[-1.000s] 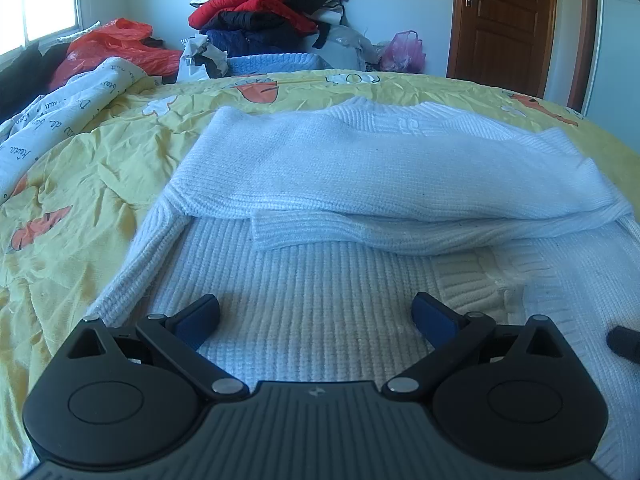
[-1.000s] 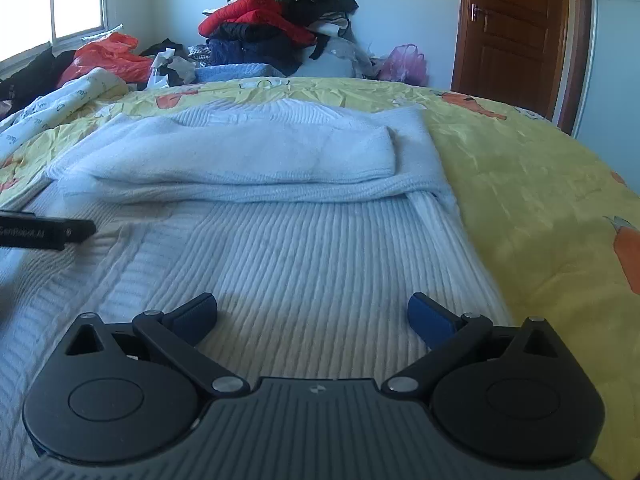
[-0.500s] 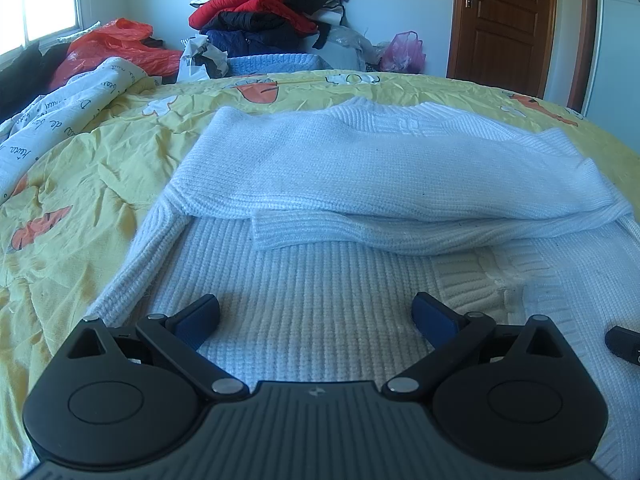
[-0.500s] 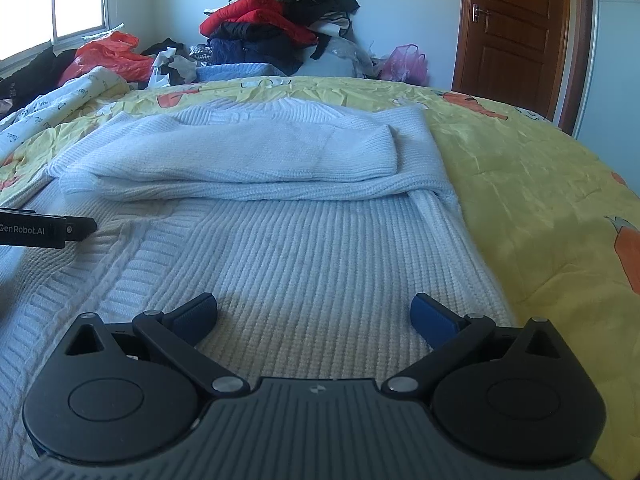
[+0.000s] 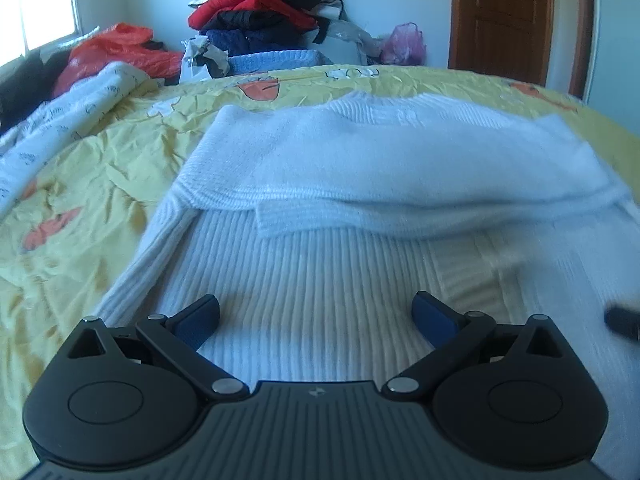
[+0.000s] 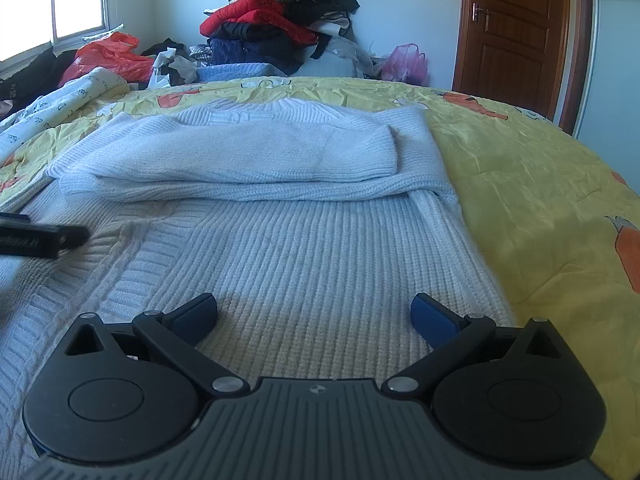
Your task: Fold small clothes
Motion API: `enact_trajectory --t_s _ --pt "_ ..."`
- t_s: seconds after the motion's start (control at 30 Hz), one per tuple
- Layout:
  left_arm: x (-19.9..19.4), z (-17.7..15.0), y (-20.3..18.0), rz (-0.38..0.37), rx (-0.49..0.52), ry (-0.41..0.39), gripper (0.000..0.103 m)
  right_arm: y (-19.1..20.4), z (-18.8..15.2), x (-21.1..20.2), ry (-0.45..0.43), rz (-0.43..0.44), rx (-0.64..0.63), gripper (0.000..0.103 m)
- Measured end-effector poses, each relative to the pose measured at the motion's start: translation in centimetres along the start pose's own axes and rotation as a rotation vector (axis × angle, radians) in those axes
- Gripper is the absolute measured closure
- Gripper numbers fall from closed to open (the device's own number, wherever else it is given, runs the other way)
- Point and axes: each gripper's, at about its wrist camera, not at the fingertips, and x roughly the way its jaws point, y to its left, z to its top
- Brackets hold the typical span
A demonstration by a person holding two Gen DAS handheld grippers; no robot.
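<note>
While no writing reads clearly, the white knit sweater [image 5: 360, 184] lies on the yellow bedspread [image 5: 100, 200], sleeves folded across its chest. Left gripper [image 5: 316, 312] and right gripper [image 6: 314, 314] hover over its hem, jaws spread wide, holding nothing. Only the right view shows the sweater's right edge [image 6: 464, 240]

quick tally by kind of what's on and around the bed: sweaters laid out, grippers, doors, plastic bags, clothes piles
Sweaters laid out: 1, the white sweater
Grippers: 2, the left gripper and the right gripper, both open
Doors: 1, the brown door
Plastic bags: 2, the red bag and the pink bag
Clothes piles: 1, the pile by the wall
Total: 7
</note>
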Motion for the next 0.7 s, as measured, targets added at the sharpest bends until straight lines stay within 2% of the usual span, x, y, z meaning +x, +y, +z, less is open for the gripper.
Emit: enact_trajectory --t_s 0.2,0.7 --pt "-0.6 -1.2 1.1 -0.043 -0.042 -0.021 0.000 0.0 0.0 0.0 -0.002 -0.001 -0.002 0.002" --pt "-0.5 -1.2 0.7 -0.032 -0.034 -0.027 0.000 0.3 -0.8 -1.1 -0.001 -0.027 0.012 0.002"
